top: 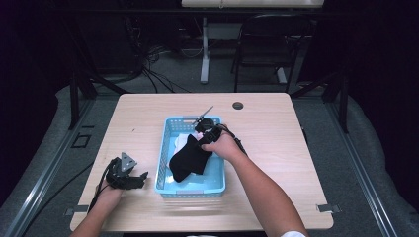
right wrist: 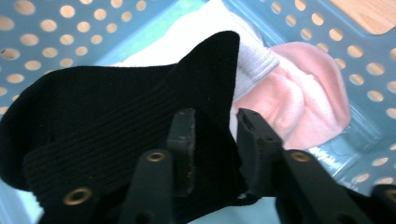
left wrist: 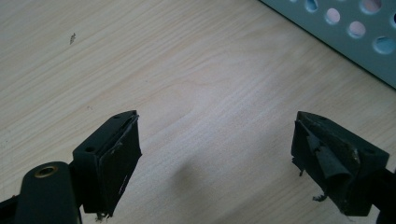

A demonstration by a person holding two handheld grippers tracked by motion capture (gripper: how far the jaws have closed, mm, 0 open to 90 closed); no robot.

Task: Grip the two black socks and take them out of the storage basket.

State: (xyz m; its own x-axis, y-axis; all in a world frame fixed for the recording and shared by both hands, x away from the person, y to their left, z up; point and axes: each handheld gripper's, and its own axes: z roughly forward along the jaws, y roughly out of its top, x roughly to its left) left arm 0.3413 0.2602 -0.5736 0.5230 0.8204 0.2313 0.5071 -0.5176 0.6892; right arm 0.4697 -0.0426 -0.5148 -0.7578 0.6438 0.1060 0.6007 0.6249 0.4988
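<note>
A black sock [top: 190, 158] lies partly lifted in the light blue perforated basket [top: 162, 148] at the table's middle. My right gripper [top: 203, 136] reaches into the basket from the right. In the right gripper view its jaws [right wrist: 215, 122] are pinched on the edge of the black sock [right wrist: 107, 116], which drapes to the left. Under it lie a white sock [right wrist: 252, 60] and a pink sock [right wrist: 303, 98] on the basket floor [right wrist: 46, 28]. My left gripper [top: 140, 178] rests low on the table left of the basket, its jaws [left wrist: 217, 140] wide apart over bare wood.
The wooden table [top: 272, 128] has a round cable hole [top: 238, 105] near its far edge. The basket's wall [left wrist: 355, 32] runs close past the left gripper's right side. A black chair [top: 269, 44] and a desk leg stand beyond the table.
</note>
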